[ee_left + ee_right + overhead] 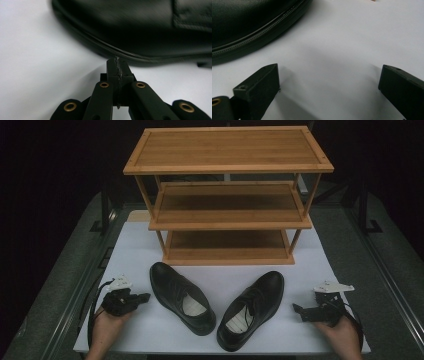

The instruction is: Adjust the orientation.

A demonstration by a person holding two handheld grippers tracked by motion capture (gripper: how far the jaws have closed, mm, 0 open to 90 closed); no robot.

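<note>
left shoe [182,297]: lying on the white counter [135,245], toe pointing near-right, just in front of the rack [227,195]
right shoe [251,309]: right beside it, toe near-left, the two toes almost meeting
rack: all three shelves bare so far
left gripper [145,296]: clenched with nothing in it, tips pretty much at the left shoe's sole edge, can't tell if they actually touch
right gripper [298,310]: jaws wide apart, sitting low on the counter, near the right shoe but not on it
step: looks like the very start, lining up on the shoes to shelve them
next move: I'd say the left gripper has to release its jaws first, then bite the shoe's collar or heel so it lifts without flopping
</note>
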